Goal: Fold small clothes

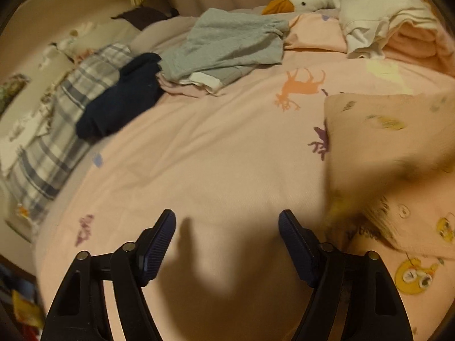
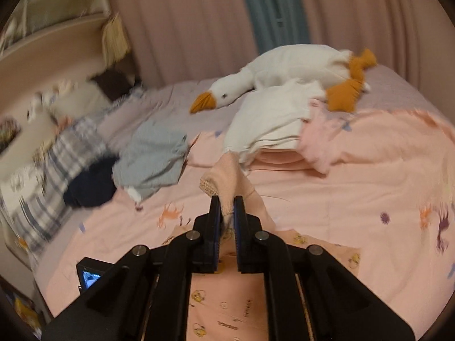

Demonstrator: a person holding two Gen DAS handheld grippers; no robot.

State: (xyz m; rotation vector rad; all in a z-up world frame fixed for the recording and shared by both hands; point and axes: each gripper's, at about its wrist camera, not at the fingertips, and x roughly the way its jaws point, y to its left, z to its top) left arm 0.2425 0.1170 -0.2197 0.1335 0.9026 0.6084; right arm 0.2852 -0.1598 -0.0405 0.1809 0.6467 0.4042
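Note:
A small pink garment with yellow cartoon prints [image 2: 227, 301] lies on the pink bedspread [image 2: 355, 199] under my right gripper [image 2: 226, 201]. That gripper is shut on a ribbed edge of the garment, which bunches up above the pads. In the left wrist view the same pink garment [image 1: 384, 142] is lifted and blurred at the right, with its lower part flat on the bed beside the right finger. My left gripper [image 1: 227, 216] stands open just above the bare bedspread [image 1: 213, 147], with nothing between its fingers. It casts a shadow on the cloth.
A grey garment [image 1: 230, 42], a navy one [image 1: 122, 96] and a plaid cloth [image 1: 74, 91] lie heaped at the far left of the bed. A white plush goose [image 2: 284, 71] rests on white and pink folded laundry [image 2: 270, 119] at the back. Curtains hang behind.

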